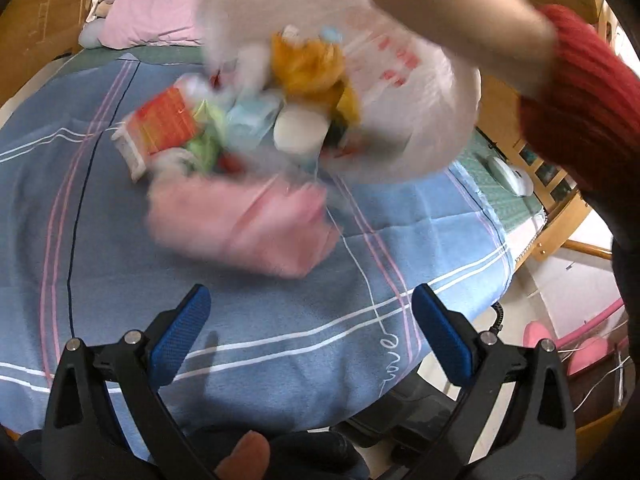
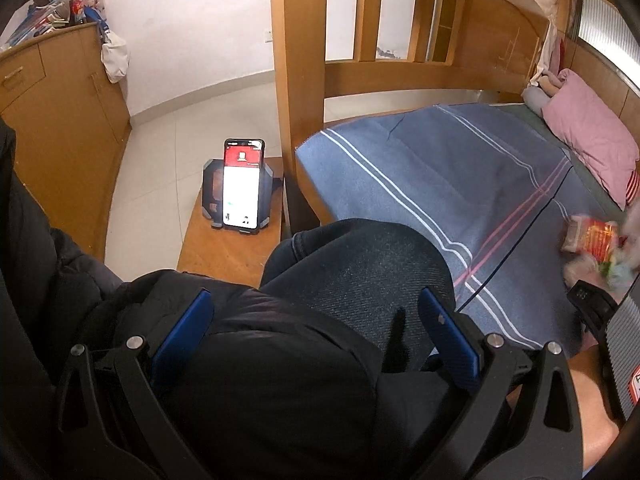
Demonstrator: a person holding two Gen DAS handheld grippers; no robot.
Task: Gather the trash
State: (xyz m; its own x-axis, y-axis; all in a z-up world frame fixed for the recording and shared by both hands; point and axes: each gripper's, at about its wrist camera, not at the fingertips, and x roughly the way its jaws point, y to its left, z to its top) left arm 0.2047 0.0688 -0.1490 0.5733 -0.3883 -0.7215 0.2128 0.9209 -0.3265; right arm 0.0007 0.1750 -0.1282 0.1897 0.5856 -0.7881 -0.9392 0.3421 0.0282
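The left gripper (image 1: 308,334) hangs over the bed (image 1: 80,240) with its jaws spread wide and nothing between them; the right gripper (image 2: 316,334) is likewise gaping and empty, held above the person's lap and pointed away from the work. Ahead of the left jaws, on the blue striped blanket, lies a blurred heap of trash (image 1: 240,128) spilling from a thin white plastic bag (image 1: 400,92) that a bare arm (image 1: 460,20) in a red sleeve holds up. One bag shows; the pieces are too smeared to count surely, though an orange-red packet (image 1: 166,126), a pink wrapper (image 1: 244,228), a white lump (image 1: 300,132) and an orange crumple (image 1: 308,64) stand apart. All look light, soft and crinkly, probably slippery film, so pinching a loose edge or corner should serve best.
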